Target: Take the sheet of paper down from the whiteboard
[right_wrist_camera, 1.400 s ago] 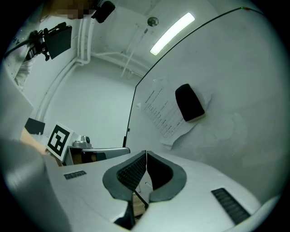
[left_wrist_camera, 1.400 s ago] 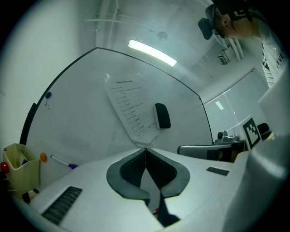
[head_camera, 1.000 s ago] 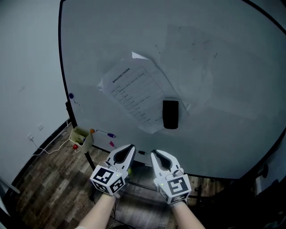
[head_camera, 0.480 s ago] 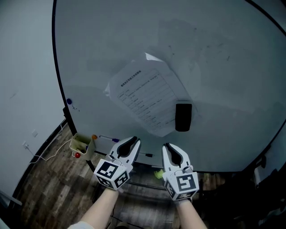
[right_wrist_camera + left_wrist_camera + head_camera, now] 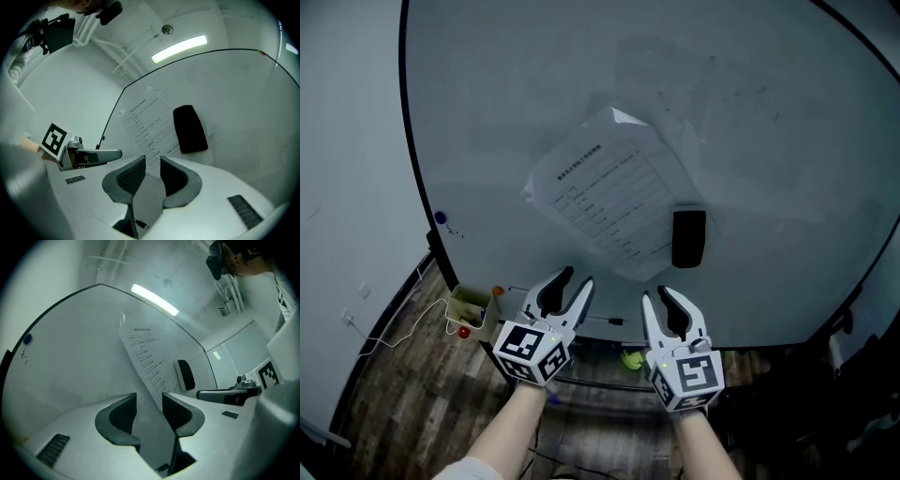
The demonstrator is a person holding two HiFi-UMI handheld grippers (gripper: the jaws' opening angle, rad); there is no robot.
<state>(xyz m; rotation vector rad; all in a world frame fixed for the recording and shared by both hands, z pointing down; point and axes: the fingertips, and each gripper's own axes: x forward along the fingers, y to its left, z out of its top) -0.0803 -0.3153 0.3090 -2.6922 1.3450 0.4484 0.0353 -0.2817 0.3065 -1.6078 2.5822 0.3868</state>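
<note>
The broad, glossy whiteboard [image 5: 769, 112] leaves bare surface all round the printed white sheet of paper [image 5: 609, 197]. The sheet hangs tilted at mid-board, its top corner curling and its lower right edge under a black rectangular eraser [image 5: 688, 238]. Below the sheet and apart from it, the left gripper [image 5: 574, 279] and right gripper [image 5: 657, 294] hover. Their jaws have just been opening, the left moderately and the right narrowly, with nothing between them.

Bare whiteboard [image 5: 534, 94] lies open all round the sheet [image 5: 609, 192]; an eraser [image 5: 688, 238] covers the sheet's lower right corner.
</note>
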